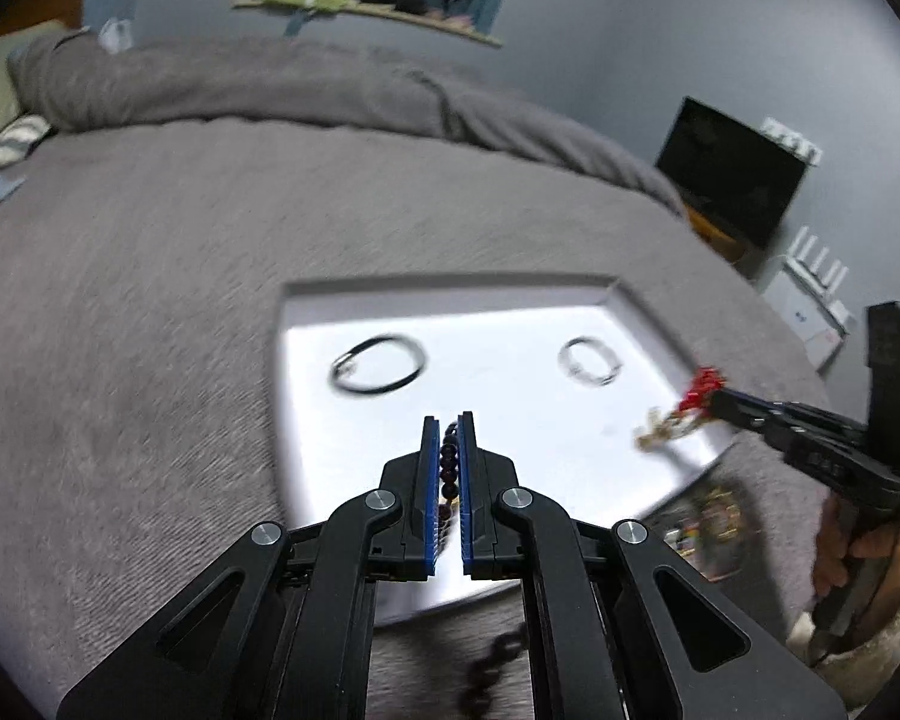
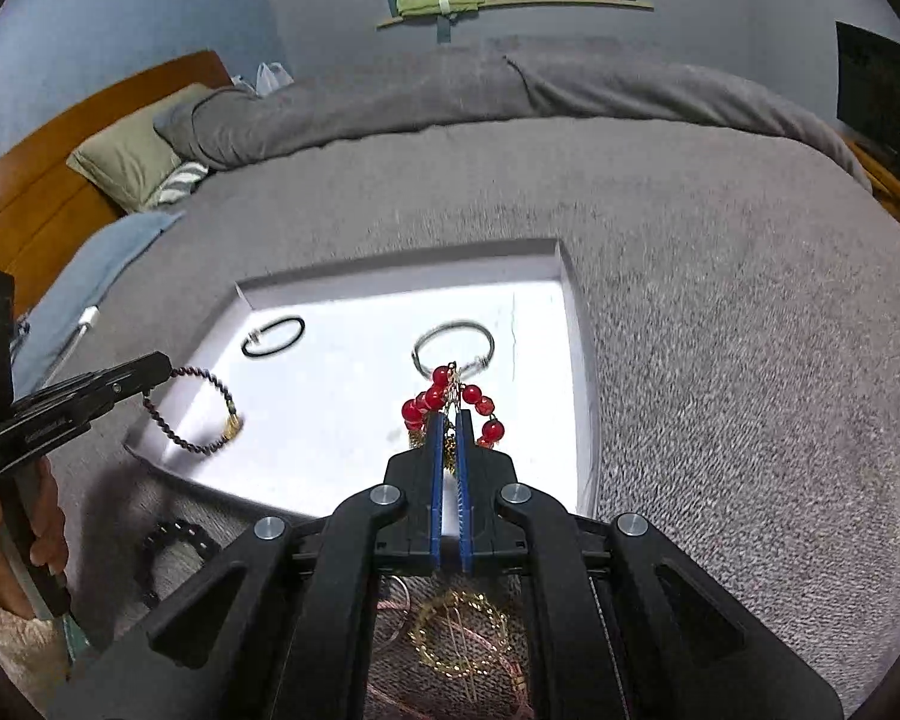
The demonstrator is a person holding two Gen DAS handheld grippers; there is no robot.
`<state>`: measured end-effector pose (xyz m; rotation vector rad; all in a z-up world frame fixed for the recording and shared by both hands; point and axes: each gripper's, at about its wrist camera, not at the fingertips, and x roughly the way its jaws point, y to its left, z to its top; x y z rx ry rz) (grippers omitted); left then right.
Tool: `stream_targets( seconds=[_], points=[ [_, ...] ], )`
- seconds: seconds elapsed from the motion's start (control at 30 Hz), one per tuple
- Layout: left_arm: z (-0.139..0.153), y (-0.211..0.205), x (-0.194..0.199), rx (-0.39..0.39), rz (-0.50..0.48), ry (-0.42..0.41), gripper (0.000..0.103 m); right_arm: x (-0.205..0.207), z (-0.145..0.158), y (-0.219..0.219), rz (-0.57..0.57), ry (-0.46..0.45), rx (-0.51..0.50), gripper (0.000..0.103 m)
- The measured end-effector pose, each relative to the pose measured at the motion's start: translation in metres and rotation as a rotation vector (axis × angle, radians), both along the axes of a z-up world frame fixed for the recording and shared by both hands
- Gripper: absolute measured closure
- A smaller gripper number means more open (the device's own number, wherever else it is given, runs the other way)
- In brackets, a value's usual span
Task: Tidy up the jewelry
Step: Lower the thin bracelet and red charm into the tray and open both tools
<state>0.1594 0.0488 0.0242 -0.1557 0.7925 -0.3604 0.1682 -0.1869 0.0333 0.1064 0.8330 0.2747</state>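
Observation:
A white shallow tray [image 1: 450, 291] [image 2: 402, 270] lies on the grey bed. In it lie a black ring bracelet [image 1: 378, 365] [image 2: 273, 336] and a silver bangle [image 1: 591, 362] [image 2: 455, 348]. My left gripper [image 1: 449, 420] [image 2: 165, 367] is shut on a dark beaded bracelet [image 1: 448, 462] [image 2: 195, 414], held over the tray's near left edge. My right gripper [image 2: 448, 414] [image 1: 717, 390] is shut on a red bead and gold chain bracelet [image 2: 450, 399] [image 1: 699, 387], held over the tray's right part.
On the blanket in front of the tray lie a black bead bracelet [image 2: 177, 534] [image 1: 492, 660], gold and pink chains [image 2: 456, 642] and a colourful piece [image 1: 711, 525]. Pillows [image 2: 132, 150] and a folded duvet [image 2: 450, 90] lie at the far side.

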Motion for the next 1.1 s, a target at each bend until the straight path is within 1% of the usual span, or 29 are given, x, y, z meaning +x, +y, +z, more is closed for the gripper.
stream_targets(
  seconds=[0.17, 0.27, 0.47, 0.77, 0.93, 1.0, 1.07, 1.1],
  points=[
    [-0.012, 0.012, 0.002, 0.026, 0.029, 0.040, 0.097, -0.001, -0.010, -0.001, -0.006, 0.022, -0.007, 0.099],
    [-0.019, 0.009, 0.003, 0.051, 0.029, 0.054, 0.097, 0.000, -0.013, 0.000, -0.006, 0.035, -0.010, 0.099],
    [-0.025, 0.001, 0.000, 0.108, 0.015, 0.048, 0.097, 0.000, -0.014, -0.003, -0.007, 0.042, -0.013, 0.099],
    [-0.025, 0.000, 0.000, 0.128, 0.013, 0.048, 0.097, 0.000, -0.014, -0.004, -0.017, 0.048, -0.007, 0.099],
    [-0.024, 0.001, -0.001, 0.127, 0.014, 0.052, 0.096, 0.000, -0.013, -0.005, -0.025, 0.049, -0.004, 0.099],
    [-0.023, 0.002, -0.001, 0.128, 0.016, 0.052, 0.094, -0.001, -0.012, -0.005, -0.025, 0.047, -0.002, 0.099],
    [-0.021, 0.004, -0.003, 0.129, 0.023, 0.044, 0.082, -0.002, -0.011, -0.005, -0.025, 0.042, -0.001, 0.099],
    [-0.020, 0.004, -0.004, 0.130, 0.025, 0.039, 0.081, -0.002, -0.009, -0.005, -0.026, 0.038, 0.002, 0.099]
  ],
)
